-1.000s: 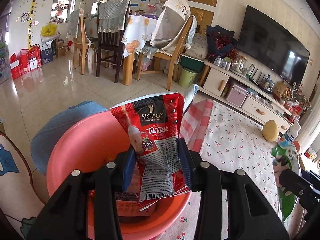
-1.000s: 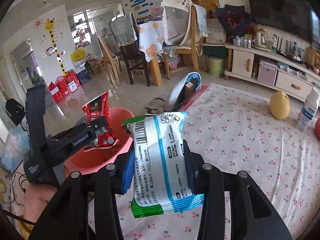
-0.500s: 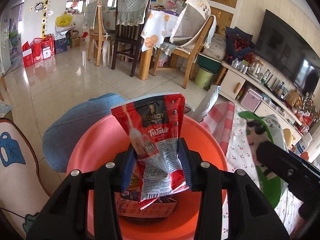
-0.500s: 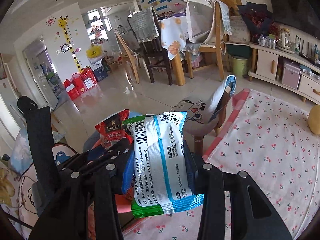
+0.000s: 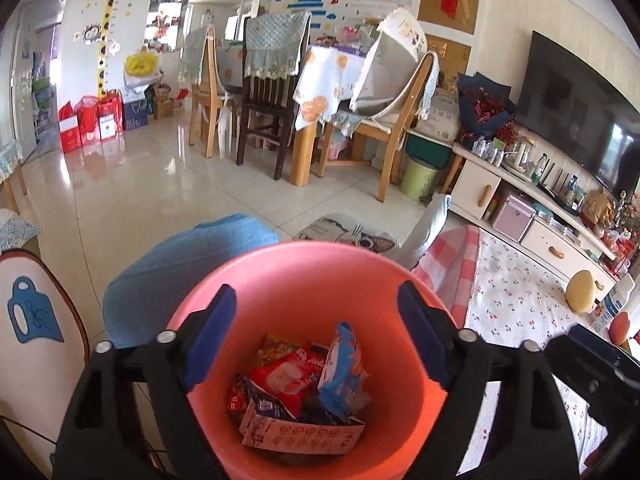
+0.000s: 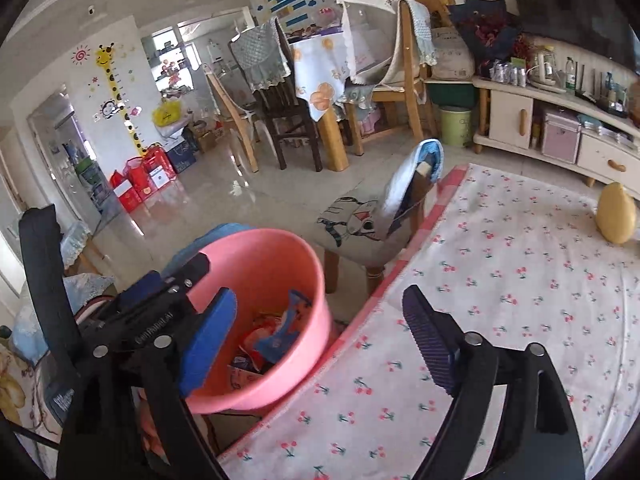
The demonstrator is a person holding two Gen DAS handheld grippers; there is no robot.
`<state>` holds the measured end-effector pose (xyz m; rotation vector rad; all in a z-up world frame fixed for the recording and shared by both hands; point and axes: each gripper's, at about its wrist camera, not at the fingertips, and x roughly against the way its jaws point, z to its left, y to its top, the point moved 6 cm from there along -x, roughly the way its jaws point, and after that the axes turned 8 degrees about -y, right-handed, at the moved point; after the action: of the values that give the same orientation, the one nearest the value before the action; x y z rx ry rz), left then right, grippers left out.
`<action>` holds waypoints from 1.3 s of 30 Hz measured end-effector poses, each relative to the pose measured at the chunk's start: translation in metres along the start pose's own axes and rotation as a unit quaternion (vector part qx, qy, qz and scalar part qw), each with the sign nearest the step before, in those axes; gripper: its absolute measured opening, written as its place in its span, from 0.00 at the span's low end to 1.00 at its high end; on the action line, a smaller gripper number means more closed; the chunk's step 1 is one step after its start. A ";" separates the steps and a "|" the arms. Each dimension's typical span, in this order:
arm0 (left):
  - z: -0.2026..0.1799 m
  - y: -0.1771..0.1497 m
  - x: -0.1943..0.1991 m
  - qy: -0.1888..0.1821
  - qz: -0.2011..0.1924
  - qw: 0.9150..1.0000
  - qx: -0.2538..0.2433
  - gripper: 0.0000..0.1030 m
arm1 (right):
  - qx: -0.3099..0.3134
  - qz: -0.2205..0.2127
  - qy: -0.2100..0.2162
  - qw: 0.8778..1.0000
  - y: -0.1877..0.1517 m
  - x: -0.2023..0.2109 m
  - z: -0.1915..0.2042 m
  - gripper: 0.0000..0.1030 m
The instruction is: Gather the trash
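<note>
A pink basin (image 5: 304, 276) sits below my left gripper (image 5: 316, 304), whose jaws are opening with nothing between them. Inside lie a red packet (image 5: 280, 380), a blue-and-white packet (image 5: 342, 364) and a flat carton (image 5: 300, 434). In the right wrist view the basin (image 6: 260, 252) stands just off the table's edge, with the blue-and-white packet (image 6: 288, 328) in it. My right gripper (image 6: 320, 308) hangs beside the basin's rim, half over the table edge. Its jaws are opening too and hold nothing. The left gripper (image 6: 172, 276) shows over the basin's far left side.
The table with the cherry-print cloth (image 6: 500, 300) spreads to the right, bearing a yellow fruit (image 6: 616, 212) and a milk bottle (image 5: 612, 304). A stool with a cat cushion (image 6: 360, 220) stands behind the basin, a blue cushion (image 5: 180, 264) to its left. Dining chairs and a TV cabinet stand farther back.
Both grippers opened. The red packet left the left jaws and the blue-and-white packet left the right jaws; both now lie in the basin. The right gripper moved left toward the basin.
</note>
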<state>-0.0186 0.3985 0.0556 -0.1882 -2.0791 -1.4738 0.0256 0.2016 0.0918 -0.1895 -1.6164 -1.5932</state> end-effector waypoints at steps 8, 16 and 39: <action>-0.052 0.012 0.039 -0.056 -0.070 0.995 -0.047 0.96 | 0.023 -0.029 -0.115 0.993 -0.042 0.060 -0.071 0.87; -0.141 0.004 0.083 -0.091 -0.108 0.976 -0.164 0.96 | 0.000 -0.056 -0.179 0.982 -0.075 0.116 -0.128 0.88; -0.252 -0.042 0.204 -0.122 -0.107 0.960 -0.230 0.96 | -0.075 -0.181 -0.268 0.943 -0.118 0.249 -0.214 0.95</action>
<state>-0.1110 0.1127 0.1849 -0.3470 -1.9525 -2.1525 -0.1127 -0.1167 0.1271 -0.4611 -2.0274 -2.0761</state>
